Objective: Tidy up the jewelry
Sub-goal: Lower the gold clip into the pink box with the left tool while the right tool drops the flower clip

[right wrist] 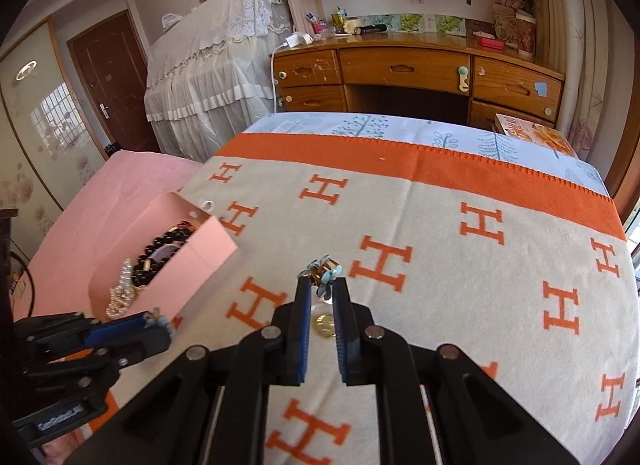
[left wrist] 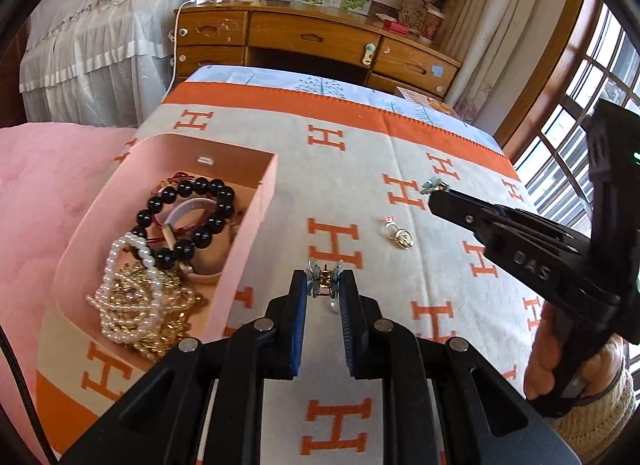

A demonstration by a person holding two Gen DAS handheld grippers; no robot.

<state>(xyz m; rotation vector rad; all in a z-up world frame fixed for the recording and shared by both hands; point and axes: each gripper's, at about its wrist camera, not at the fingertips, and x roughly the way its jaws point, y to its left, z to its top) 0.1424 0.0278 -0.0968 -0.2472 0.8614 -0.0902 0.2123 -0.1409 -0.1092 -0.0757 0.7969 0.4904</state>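
Your left gripper is pinched nearly shut on a small blue flower earring, held at the very fingertips just beside the pink box. Your right gripper is clamped the same way on its matching earring, up off the blanket. A gold earring lies loose on the blanket between the two. These pieces look very light, hard and slick, with thin petals and fine hooks that probably bend easily. Grip the solid metal centre, not the petals, and squeeze gently; a tip hold like this could let one twist free.
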